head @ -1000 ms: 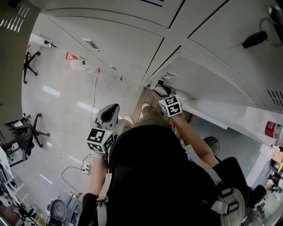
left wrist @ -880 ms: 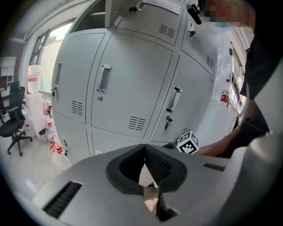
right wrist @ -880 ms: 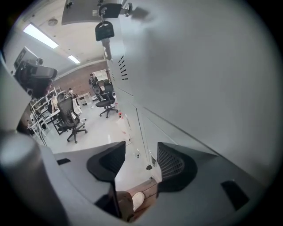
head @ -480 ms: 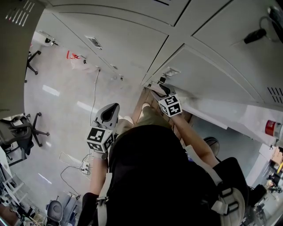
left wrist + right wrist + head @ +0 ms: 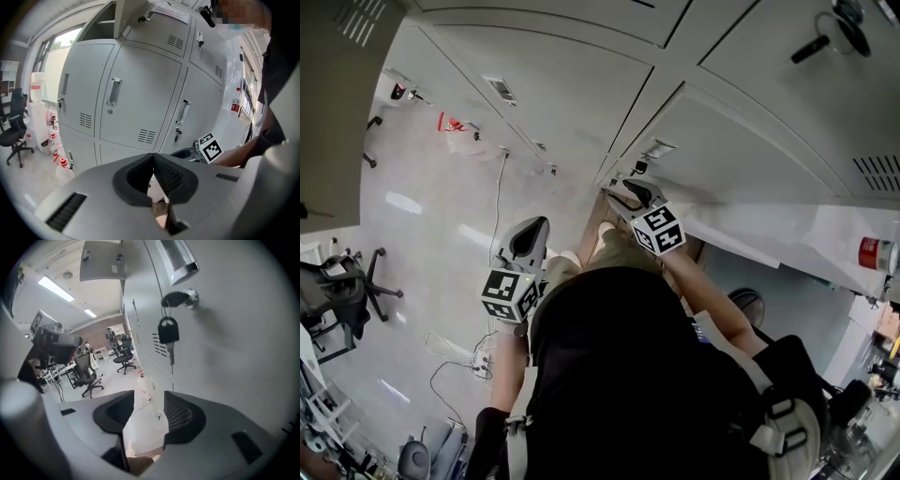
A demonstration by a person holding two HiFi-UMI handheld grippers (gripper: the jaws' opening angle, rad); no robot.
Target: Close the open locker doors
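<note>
A: Where's the open locker door [image 5: 101, 261]?
B: Top edge of the lockers [image 5: 234, 357], above you. Your right gripper [image 5: 149, 401] is spread, just narrowing, empty; left gripper [image 5: 153, 161] pressed together. Push flat, avoiding the key [image 5: 168, 331].

The lockers [image 5: 140, 103] are sheet metal under smooth, pale grey paint with a soft satin sheen, and the vent slots are punched into the panels. Their recessed handles [image 5: 114, 92] are bright polished metal. The lock [image 5: 190, 297] below one handle is shiny metal too. The keys [image 5: 168, 331] hanging at it have black, slightly glossy plastic heads and dull metal blades. The floor [image 5: 431, 244] is hard, pale and glossy, with lights reflected on it in streaks. The left gripper [image 5: 153, 157] has a matt grey plastic shell. Its pads [image 5: 169, 176] are black, ribbed and look rubbery. Its marker cube [image 5: 508, 295] carries matt black-and-white print. The person's top [image 5: 628, 394] is dark, dull cloth.
</note>
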